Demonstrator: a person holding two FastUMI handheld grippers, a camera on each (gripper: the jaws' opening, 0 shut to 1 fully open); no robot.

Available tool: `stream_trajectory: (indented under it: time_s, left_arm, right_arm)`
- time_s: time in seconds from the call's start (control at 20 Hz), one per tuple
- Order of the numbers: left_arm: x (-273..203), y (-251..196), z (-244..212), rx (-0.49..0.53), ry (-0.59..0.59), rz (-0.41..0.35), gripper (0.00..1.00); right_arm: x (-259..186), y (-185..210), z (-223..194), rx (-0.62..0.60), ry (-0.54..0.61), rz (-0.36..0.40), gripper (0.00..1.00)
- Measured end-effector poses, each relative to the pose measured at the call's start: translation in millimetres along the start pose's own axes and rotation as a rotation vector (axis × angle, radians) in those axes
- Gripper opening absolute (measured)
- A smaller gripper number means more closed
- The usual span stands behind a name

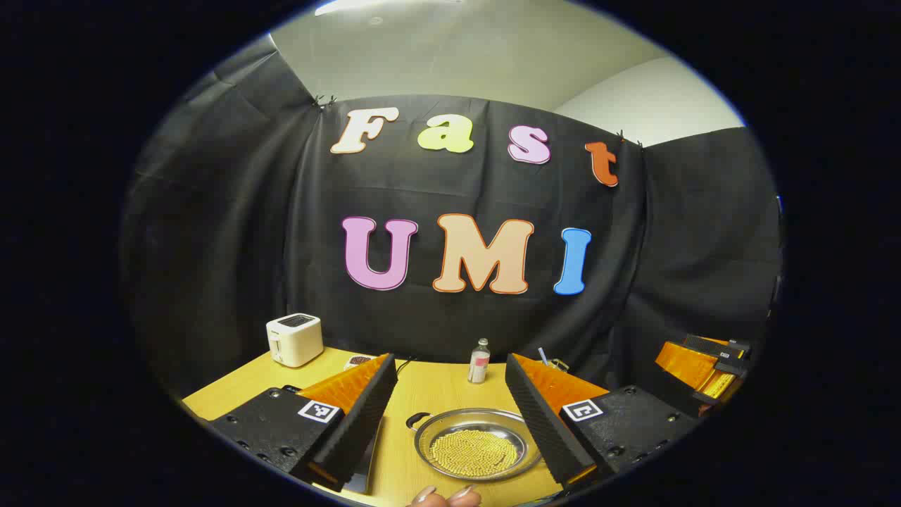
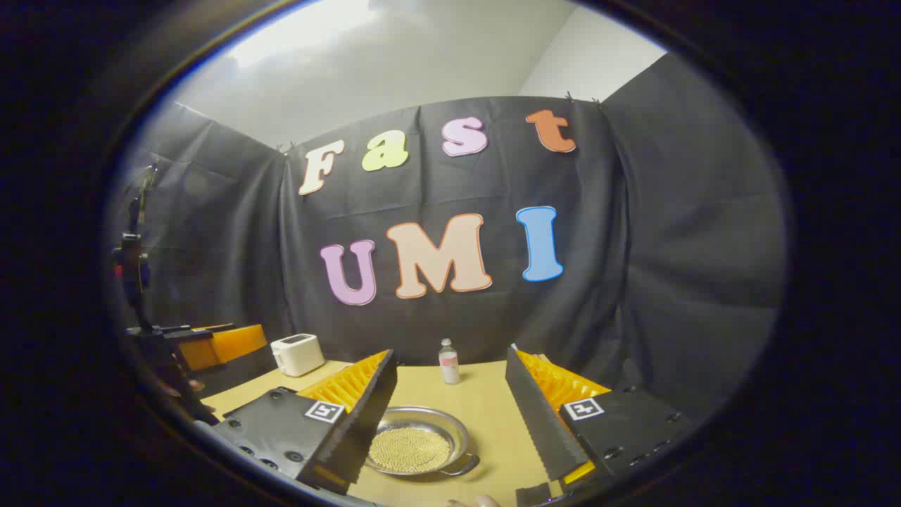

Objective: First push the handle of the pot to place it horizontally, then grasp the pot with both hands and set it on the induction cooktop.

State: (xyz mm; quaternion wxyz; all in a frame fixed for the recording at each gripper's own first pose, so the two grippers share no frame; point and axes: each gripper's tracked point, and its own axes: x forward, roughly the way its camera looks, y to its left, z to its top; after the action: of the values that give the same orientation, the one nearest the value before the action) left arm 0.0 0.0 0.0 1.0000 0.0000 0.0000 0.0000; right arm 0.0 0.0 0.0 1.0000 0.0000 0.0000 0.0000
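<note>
Steel is gleaming at the middle of a yellow wooden table [image 1: 436, 394], where a shallow pot [image 1: 477, 443] filled with small golden beads [image 1: 473, 451] is being framed between the fingers of the left hand-held gripper [image 1: 450, 412]. Its fingers are being held wide apart above the table, with nothing pinched between them. The pot's dark handle [image 1: 415, 420] is being shown at ten o'clock on the rim in the left gripper view.

In the right gripper view the same pot [image 2: 417, 440] is being seen at the seven o'clock side of the gap between the right hand-held gripper's [image 2: 450, 412] fingers, which are likewise being kept spread and empty; a handle [image 2: 466, 465] is being shown at four o'clock on the rim there.

A white toaster [image 1: 294, 339] is being seen at the table's far edge, around ten o'clock from the pot, and a small bottle [image 1: 479, 361] is being seen standing upright at twelve o'clock, well behind it. Fingertips [image 1: 450, 496] are being glimpsed at the bottom edge of the left gripper view.
</note>
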Motion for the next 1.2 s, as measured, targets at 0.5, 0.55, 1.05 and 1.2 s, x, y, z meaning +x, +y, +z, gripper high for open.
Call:
stream_trajectory:
  time_s: [0.5, 0.55, 1.05, 1.2]
  left_arm:
    - [-10, 1, -1, 0.022, 0.005, 0.013, 0.99]
    - [-10, 1, -2, 0.020, 0.007, 0.013, 0.99]
    - [-9, -5, -7, 0.002, 0.020, -0.015, 0.99]
    - [-8, -2, -11, 0.014, 0.033, -0.011, 0.99]
  right_arm:
    - [-7, 3, -1, 0.018, 0.005, 0.019, 0.93]
    - [-7, 3, -3, 0.016, 0.011, 0.019, 0.93]
    - [-8, -3, -18, 0.002, 0.057, 0.001, 0.93]
    - [-7, -1, -18, 0.006, 0.052, 0.004, 0.93]
